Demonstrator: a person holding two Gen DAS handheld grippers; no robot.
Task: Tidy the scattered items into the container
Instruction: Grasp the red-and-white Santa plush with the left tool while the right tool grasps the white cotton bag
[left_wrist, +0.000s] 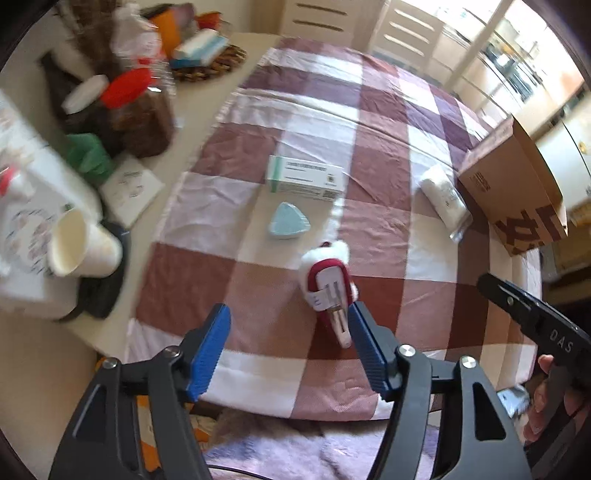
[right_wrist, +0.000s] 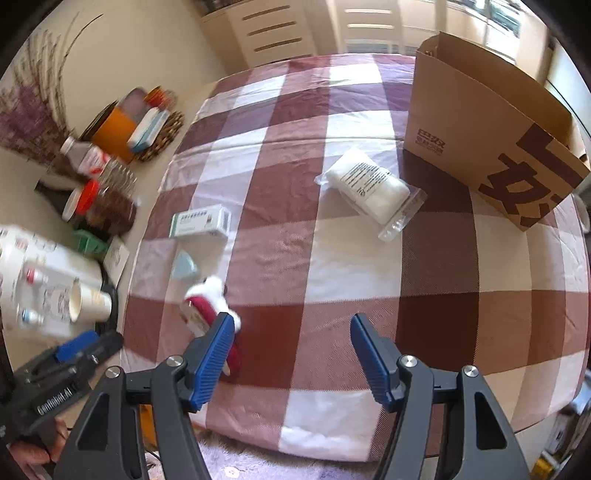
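1. Left tool (left_wrist: 289, 334) hangs above the near edge of the checked cloth (left_wrist: 384, 118) on the table (left_wrist: 207, 66), its blue pads apart and gripping nothing; the red-and-white clip-like item (left_wrist: 328, 288) lies just ahead of it, its tip close beside one pad, and I cannot tell whether they touch.
2. Right tool (right_wrist: 291, 349) is likewise spread and empty, over bare cloth (right_wrist: 295, 110) to the right of that same item (right_wrist: 207, 302).
3. Scattered things left on the cloth: the red-and-white item, a pale blue triangular piece (left_wrist: 289, 220), a white-and-green carton (left_wrist: 304, 177) and a wrapped white roll (right_wrist: 369, 188).
4. Brown paper bag (right_wrist: 480, 122), standing open-topped at the cloth's far right, looks like the container; the roll lies just beside it, the other three well apart from it.
5. The step in hand appears to be the left tool's pick of the red-and-white item. To do it well, shift sideways so the item sits centred between both pads, not against one.
6. Close across its narrow red body, not the fluffy white trim, which would likely slip.
7. Lower until the pads nearly meet the cloth, so the fabric is not pinched along with it.
8. Lift clear before carrying it across to the bag.
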